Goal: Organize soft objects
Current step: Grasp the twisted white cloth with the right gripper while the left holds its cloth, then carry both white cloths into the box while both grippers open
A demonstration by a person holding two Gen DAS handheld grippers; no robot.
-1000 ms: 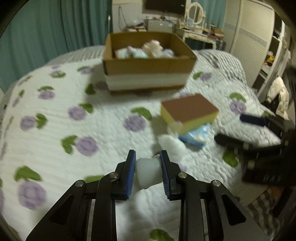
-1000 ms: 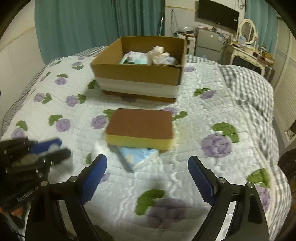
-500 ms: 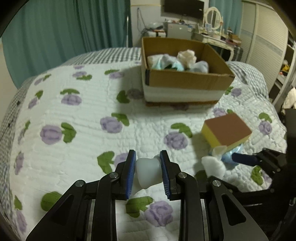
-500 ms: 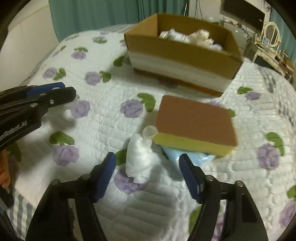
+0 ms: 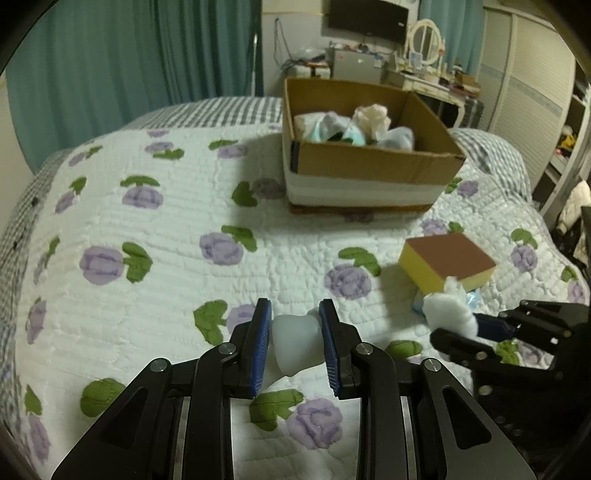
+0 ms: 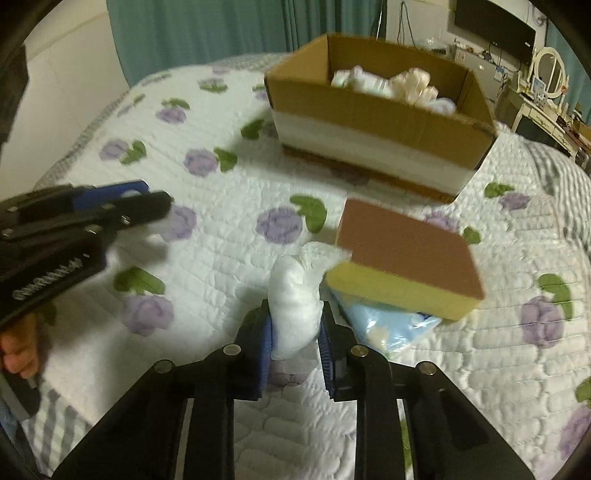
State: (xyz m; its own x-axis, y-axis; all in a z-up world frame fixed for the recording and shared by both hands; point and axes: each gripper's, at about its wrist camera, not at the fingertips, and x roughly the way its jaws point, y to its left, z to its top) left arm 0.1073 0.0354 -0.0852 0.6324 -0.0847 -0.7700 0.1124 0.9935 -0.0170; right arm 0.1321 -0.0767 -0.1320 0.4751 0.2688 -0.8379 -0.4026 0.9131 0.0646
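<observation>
Bed [image 5: 155, 229] under a white quilt with purple flowers, everything on top of it.

Left hand-held gripper [image 5: 295, 345] pinching a pale soft lump [image 5: 295, 341] between the blue pads [image 5: 261, 347], held above the quilt at the near edge. Seen from the right wrist view as a dark body at far left [image 6: 122, 201], with a bit of white showing at the tips.

Right hand-held gripper [image 6: 295, 339] clamped on a white cotton wad [image 6: 293, 299]; wad bulging up out of the pads [image 6: 266, 347], its thin crumpled top end touching the near corner of the sponge [image 6: 402, 258]. Same wad visible in the left wrist view [image 5: 448, 310], sticking out past the right gripper's fingers [image 5: 491, 326], just in front of the sponge [image 5: 447, 260].

Sponge: yellow body, brown top, lying flat, partly resting on a light blue packet [image 6: 388, 326] that pokes out beneath its near side.

Cardboard box [image 5: 369, 162] farther back on the bed, open top, white band around its lower half. Inside: a pile of soft items [image 5: 354, 127], pale blue, white and cream, crumpled together; single pieces hard to separate. Box well apart from both grippers, sponge between box and right gripper.

Background: teal curtains [image 5: 122, 55], a dressing table with round mirror [image 5: 424, 38], a dark screen on the wall [image 5: 365, 20].
</observation>
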